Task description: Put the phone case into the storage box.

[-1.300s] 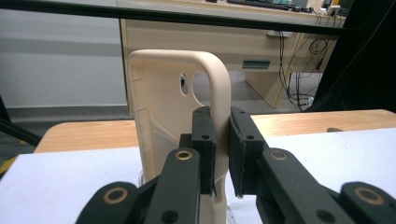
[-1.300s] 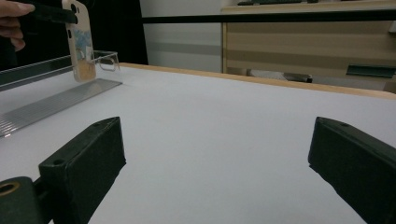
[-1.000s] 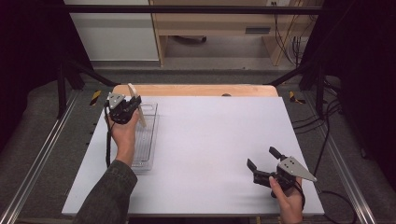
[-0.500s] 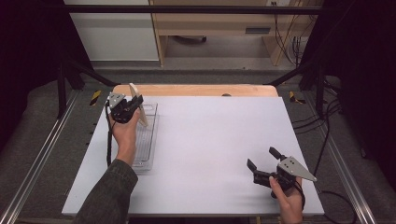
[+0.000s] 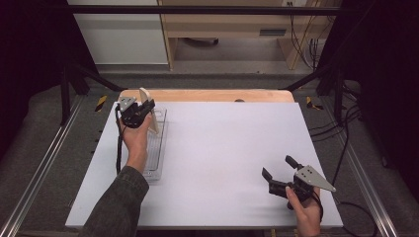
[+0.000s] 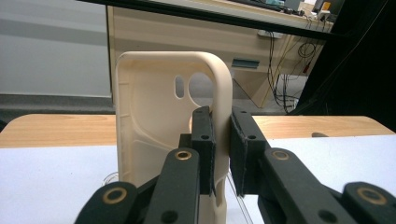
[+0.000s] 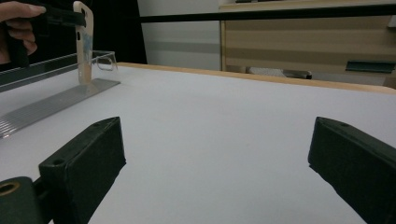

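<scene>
- High view: left gripper (image 5: pixel 146 107) holds a cream phone case (image 5: pixel 149 111) upright over the far end of a clear tray (image 5: pixel 157 159) at the table's (image 5: pixel 217 148) left side. Case stands on edge, likely being slotted into the tray or lifted from it. Tray otherwise looks empty.
- Left gripper view: jaws clenched on the case's (image 6: pixel 154 140) side rim, the edge pinched between the pads (image 6: pixel 205 149); camera cut-out faces up, so the grip keeps it vertical.
- Right gripper view: right gripper (image 7: pixel 215 154) jaws spread wide, nothing between them, parked low over bare table, probably waiting. Case (image 7: pixel 84 44) seen far left, its bottom edge at the tray's ribbed floor (image 7: pixel 51 108).
</scene>
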The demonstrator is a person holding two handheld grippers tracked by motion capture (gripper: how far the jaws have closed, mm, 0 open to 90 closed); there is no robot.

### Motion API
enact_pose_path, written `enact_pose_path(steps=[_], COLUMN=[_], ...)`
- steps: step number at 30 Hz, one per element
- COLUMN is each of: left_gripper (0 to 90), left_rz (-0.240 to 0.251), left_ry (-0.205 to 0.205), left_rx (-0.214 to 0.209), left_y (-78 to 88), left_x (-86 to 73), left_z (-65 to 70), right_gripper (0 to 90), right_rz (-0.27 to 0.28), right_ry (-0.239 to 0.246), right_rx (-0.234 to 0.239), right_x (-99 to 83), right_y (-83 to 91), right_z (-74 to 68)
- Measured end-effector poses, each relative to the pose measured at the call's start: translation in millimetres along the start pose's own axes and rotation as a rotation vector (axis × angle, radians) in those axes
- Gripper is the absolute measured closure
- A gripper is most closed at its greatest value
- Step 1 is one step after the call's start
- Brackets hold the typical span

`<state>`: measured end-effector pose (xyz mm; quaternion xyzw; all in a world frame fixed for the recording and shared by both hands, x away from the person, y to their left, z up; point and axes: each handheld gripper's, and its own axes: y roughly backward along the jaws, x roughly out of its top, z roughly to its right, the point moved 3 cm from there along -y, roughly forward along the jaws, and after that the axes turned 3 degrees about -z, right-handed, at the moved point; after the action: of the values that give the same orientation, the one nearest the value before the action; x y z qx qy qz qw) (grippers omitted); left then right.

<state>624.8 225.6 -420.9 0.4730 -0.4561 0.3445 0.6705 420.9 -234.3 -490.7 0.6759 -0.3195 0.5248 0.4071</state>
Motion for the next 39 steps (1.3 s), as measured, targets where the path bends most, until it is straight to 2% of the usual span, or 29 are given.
enact_pose_path(steps=[8,26,39], left_gripper=[80.1,80.6,80.9], left_rz=[-0.001,0.007,-0.01], left_ry=[-0.007,0.007,0.009], left_rx=[0.004,0.007,0.011], left_y=[-3.8,-9.1,-15.2], left_x=[0.8,-0.5,-2.8], left_z=[0.5,-2.2,-1.7], right_gripper=[3.9,3.8,3.8], right_rz=[-0.006,-0.014,-0.017], right_ry=[0.006,0.013,0.013], right_rx=[-0.001,-0.001,0.002], right_x=[-0.8,-1.6,-1.9], right_y=[-0.7,-0.8,-0.8], right_z=[-0.2,-0.5,-0.3])
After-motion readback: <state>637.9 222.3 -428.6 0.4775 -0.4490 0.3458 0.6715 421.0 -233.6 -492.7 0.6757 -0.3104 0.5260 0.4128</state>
